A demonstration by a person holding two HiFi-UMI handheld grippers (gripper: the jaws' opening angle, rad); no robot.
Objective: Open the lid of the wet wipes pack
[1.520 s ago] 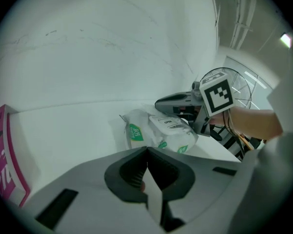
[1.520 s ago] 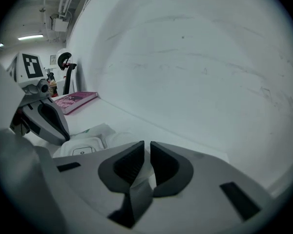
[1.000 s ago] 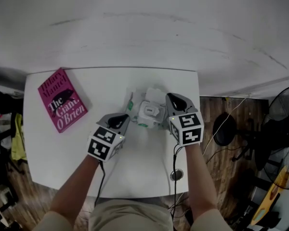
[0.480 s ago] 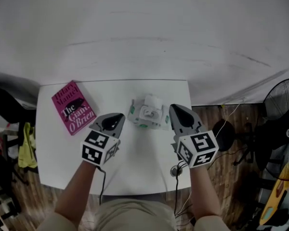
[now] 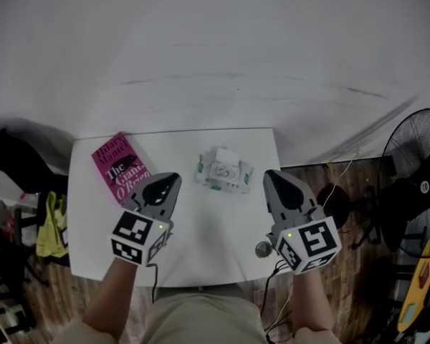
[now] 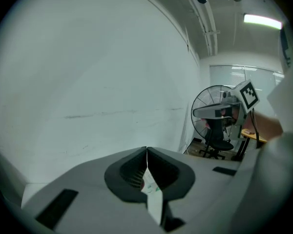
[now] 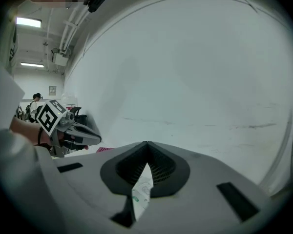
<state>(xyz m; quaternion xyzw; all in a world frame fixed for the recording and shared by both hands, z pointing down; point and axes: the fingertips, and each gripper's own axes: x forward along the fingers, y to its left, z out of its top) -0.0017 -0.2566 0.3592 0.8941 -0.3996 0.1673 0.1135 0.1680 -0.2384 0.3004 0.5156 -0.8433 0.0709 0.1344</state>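
The wet wipes pack (image 5: 223,172), white with green print, lies on the white table (image 5: 201,242) toward its far edge. Its white lid flap (image 5: 226,155) looks raised at the far side. My left gripper (image 5: 173,178) hovers high above the table, to the left of the pack and nearer to me, jaws shut and empty. My right gripper (image 5: 268,173) hovers to the pack's right, also shut and empty. In the left gripper view the jaws (image 6: 146,149) meet at the tip; likewise in the right gripper view (image 7: 145,143). A white and green sliver shows through each slit.
A pink book (image 5: 118,169) lies on the table's left part. A small round fitting (image 5: 262,249) sits near the front right corner. A standing fan (image 5: 416,170) and cables are on the wooden floor at right, a yellow cloth (image 5: 54,224) at left. A pale wall is behind.
Both grippers have risen and drawn back from the pack, which stays on the table. The head camera has moved up too, so the table looks smaller.
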